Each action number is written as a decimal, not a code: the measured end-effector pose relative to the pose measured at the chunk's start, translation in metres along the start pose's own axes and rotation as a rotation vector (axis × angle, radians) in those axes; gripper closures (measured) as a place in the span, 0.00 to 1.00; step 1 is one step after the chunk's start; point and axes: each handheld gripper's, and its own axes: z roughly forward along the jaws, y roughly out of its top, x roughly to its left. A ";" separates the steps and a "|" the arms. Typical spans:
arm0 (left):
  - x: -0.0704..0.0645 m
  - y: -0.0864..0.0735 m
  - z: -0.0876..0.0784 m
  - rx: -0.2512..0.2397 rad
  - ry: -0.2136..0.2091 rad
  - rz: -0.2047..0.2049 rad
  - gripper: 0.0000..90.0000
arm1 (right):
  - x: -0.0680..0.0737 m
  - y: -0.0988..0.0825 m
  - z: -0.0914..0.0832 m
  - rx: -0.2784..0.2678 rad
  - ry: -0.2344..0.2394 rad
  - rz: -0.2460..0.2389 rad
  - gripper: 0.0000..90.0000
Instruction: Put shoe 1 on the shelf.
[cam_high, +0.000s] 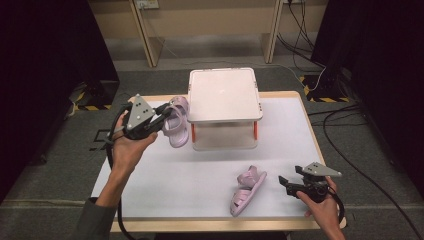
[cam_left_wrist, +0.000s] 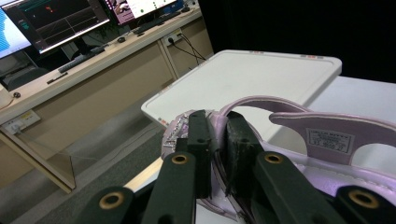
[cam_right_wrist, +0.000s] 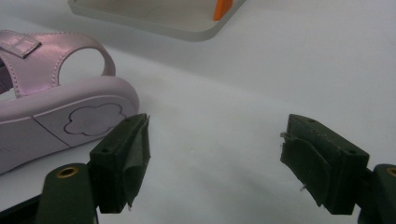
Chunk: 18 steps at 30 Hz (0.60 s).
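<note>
Your left gripper (cam_high: 159, 116) clamps a pink sandal (cam_high: 176, 122) by its edge — raised off the white table (cam_high: 200, 170), just left of the two-tier rack (cam_high: 224, 95). Your right gripper (cam_high: 283, 182) gapes, unloaded, beside the second sandal (cam_high: 246, 190) — lying on its side.

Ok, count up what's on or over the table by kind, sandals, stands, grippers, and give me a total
Pink sandals: 2, one held sandal in the left gripper, one lying sandal on its side on the table
Two-tier stand: 1
Grippers: 2, counting the right gripper
Total: 5
</note>
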 end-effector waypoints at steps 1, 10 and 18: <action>0.000 0.003 0.005 0.001 -0.001 0.003 0.91 | 0.000 0.000 0.000 0.000 0.000 0.000 0.26; 0.000 0.024 0.050 0.017 -0.021 0.044 0.92 | 0.000 0.000 0.000 -0.002 0.006 0.001 0.26; -0.001 0.034 0.089 0.049 -0.022 0.076 0.92 | -0.001 -0.001 0.000 -0.003 0.010 0.006 0.26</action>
